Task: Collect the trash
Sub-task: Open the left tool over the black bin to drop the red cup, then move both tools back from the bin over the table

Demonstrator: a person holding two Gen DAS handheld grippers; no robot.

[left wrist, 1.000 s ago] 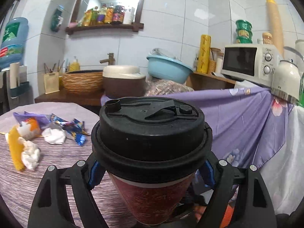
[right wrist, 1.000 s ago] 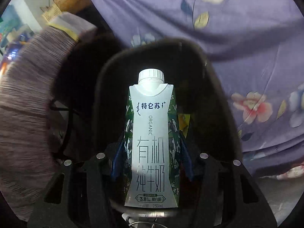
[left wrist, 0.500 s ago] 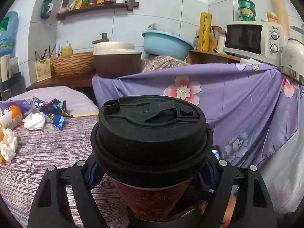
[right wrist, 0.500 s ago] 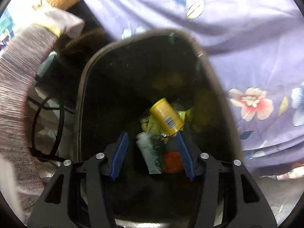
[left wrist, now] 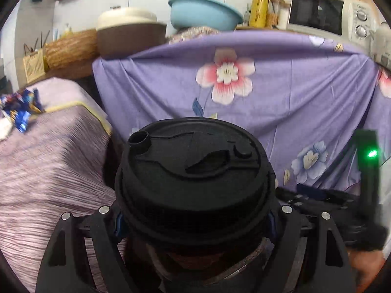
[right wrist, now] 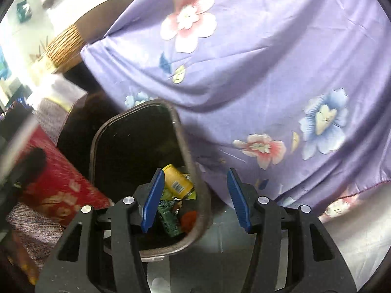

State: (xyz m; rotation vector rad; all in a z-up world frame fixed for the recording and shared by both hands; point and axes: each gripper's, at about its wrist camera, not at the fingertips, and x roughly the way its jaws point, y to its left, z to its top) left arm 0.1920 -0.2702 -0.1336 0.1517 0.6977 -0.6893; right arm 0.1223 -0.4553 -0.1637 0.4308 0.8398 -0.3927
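A red paper cup with a black lid [left wrist: 193, 171] fills the left wrist view, and my left gripper [left wrist: 194, 222] is shut on it just below the lid. The same red cup [right wrist: 56, 183] shows at the left edge of the right wrist view, beside the dark trash bin [right wrist: 97, 134]. My right gripper [right wrist: 195, 173] hangs open over the bin's near right rim with nothing between its blue pads [right wrist: 152, 200]. Inside the bin lie a yellow can [right wrist: 177, 182], the green-and-white milk carton [right wrist: 168, 216] and other scraps.
A purple flowered cloth [left wrist: 268, 112] drapes a counter behind the bin. Blue snack wrappers [left wrist: 19, 112] lie on the striped purple table [left wrist: 48, 166] at left. A microwave [left wrist: 317, 14], a blue basin [left wrist: 202, 12] and a wicker basket [left wrist: 70, 48] stand on the counter. The right hand-held unit shows a green light [left wrist: 371, 153].
My right gripper let the milk carton drop into the bin, then drew back up and to the right. My left gripper carried the cup down and away from the table toward the cloth.
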